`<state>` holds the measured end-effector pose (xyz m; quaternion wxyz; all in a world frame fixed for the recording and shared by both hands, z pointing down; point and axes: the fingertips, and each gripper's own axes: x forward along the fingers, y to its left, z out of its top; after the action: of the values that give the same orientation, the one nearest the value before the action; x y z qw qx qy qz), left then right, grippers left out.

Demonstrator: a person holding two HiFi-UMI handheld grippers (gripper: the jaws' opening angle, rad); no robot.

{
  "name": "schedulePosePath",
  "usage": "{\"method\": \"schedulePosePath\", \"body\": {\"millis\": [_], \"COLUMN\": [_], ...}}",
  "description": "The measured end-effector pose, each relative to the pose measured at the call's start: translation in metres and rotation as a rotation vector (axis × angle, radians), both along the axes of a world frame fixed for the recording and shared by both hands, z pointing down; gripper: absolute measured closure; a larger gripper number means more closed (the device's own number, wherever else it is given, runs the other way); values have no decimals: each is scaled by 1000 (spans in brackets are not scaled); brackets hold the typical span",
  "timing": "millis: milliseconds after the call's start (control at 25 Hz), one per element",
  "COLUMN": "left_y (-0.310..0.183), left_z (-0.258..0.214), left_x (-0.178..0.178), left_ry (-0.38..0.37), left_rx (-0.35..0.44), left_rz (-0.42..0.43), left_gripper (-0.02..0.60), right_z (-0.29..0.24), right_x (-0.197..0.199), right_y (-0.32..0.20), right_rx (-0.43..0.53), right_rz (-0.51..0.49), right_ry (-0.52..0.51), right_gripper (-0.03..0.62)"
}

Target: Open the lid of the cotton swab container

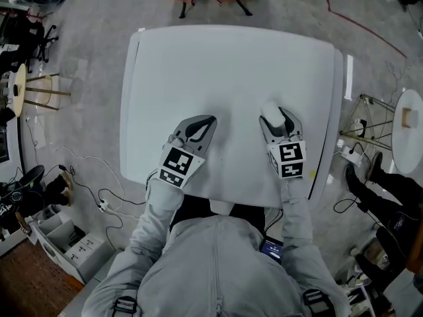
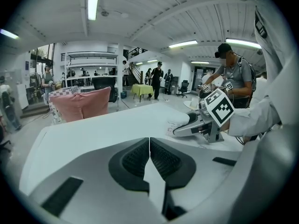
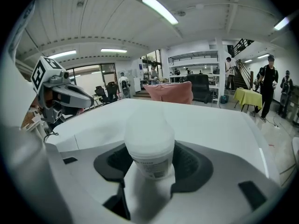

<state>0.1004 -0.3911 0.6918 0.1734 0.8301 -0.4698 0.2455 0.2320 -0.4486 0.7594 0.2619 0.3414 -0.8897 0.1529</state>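
Gripping the cotton swab container [image 3: 149,148] by its sides, the right claw [image 3: 149,167] has its dark ribbed pads pressed against the white tub from left and right. The tub stands upright between them with its printed label turned toward the camera in the right gripper view; its lid [image 3: 148,127] sits on top, not yet opened.

In the head view the tub shows as a pale round top at the tip of the right claw, over the near right part of the white counter [image 1: 231,65]; whether its base rests on the counter or hangs just above it cannot be told.

The left claw [image 1: 201,127] is fully closed; in the left gripper view its two pads meet along a thin line with nothing between them. It lies over the near left part of the counter, well apart from the right claw, and both point away from the person and tilt downward.

The left marker cube [image 1: 178,165] and the right marker cube [image 1: 289,158] sit at the back of each claw, just ahead of the person's grey sleeves [image 1: 165,203]. Beyond the counter's far edge, the left gripper view shows a pink cushion [image 2: 79,104].
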Motion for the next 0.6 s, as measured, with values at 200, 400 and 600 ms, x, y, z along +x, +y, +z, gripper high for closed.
{"method": "schedulePosePath", "body": {"millis": [200,400,600], "left_y": [-1,-4,-6], "left_z": [1,-1,-9], "left_x": [-9,-16,-23], "left_ry": [4,10,15], "left_rx": [-5,-6,1], "left_rz": [-3,5,21], "left_gripper": [558,558,558], "right_z": [0,-1,-9], "right_x": [-11,-16,-23], "right_y": [-5,-8,-8], "right_rx": [10,27,51], "right_rz": [-4,0,-5], "right_ry": [15,46,83], "right_gripper": [359,359,361]}}
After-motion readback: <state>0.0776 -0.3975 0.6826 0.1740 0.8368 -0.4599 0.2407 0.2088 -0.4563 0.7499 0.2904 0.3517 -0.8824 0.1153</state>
